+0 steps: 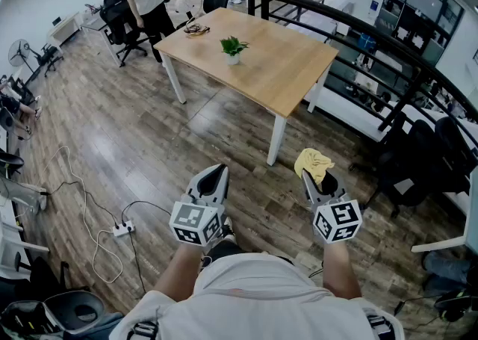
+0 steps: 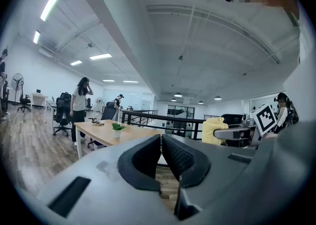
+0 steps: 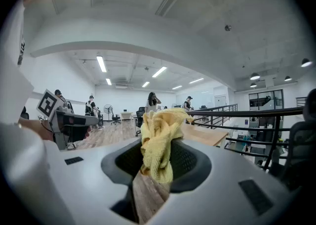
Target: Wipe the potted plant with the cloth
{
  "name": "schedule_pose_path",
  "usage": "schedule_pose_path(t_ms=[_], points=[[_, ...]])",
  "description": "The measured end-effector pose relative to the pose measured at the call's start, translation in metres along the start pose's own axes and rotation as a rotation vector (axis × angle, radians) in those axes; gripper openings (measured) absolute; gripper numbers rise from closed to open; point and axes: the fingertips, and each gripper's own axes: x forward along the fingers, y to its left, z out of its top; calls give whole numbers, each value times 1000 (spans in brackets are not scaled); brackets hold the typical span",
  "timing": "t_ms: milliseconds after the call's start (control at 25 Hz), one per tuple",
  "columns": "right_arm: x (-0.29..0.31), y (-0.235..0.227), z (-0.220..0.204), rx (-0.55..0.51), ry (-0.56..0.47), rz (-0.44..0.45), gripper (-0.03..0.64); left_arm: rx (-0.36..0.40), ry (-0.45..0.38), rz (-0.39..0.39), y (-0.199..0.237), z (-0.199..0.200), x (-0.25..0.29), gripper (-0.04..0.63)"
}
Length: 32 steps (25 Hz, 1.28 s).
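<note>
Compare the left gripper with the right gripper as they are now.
The left gripper has its jaws shut on nothing; the right gripper has its jaws clamped on a bunched yellow cloth. In the head view the left gripper is over open floor, the right gripper nearer the railing. Both point toward the table with the potted plant.

The left forearm and right forearm reach forward, side by side. The left gripper is closed and empty. The right gripper pinches the yellow cloth.
</note>
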Motion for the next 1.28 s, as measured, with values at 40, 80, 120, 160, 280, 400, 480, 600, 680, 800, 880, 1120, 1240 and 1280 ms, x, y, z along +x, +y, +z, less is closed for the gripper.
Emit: schedule_pose_path(t_ms=[40,80,120,160,280,400,480,600,680,800,880,1120,1240,1280], points=[[1,-1,0,1,1,2,190,0,1,-2,0,0,2,21],[2,-1,-1,2,2,4,190,0,1,-4,0,1,3,21],[3,-2,-1,2,3,5,190,0,1,-5,-1,1,4,21],[3,-2,-1,2,4,6,190,0,0,-6,-1,2,4,21],[4,-1,-1,3,5,6,190,-3,-1,-5,1,3,4,21],[4,1,-1,1,4,8,190,-7,1,-2,3,2,3,21],[4,1,-1,0,5,9,190,-9,1,1,3,2,2,23],[4,2,0,3,2,10,190,-10,1,3,3,2,0,21],[5,5,1,8,-12,15,190,-12,3,5,5,1,-2,21],[9,10,5,18,-40,30,193,-16,11,10,9,-2,-4,21],[14,11,6,29,-48,39,193,-19,18,14,13,-4,-4,22],[42,16,5,73,-24,57,193,-32,39,17,39,-4,4,21],[63,18,1,87,0,62,194,-41,50,14,55,-7,13,21],[71,17,-1,90,6,62,193,-44,52,13,61,-9,18,21]])
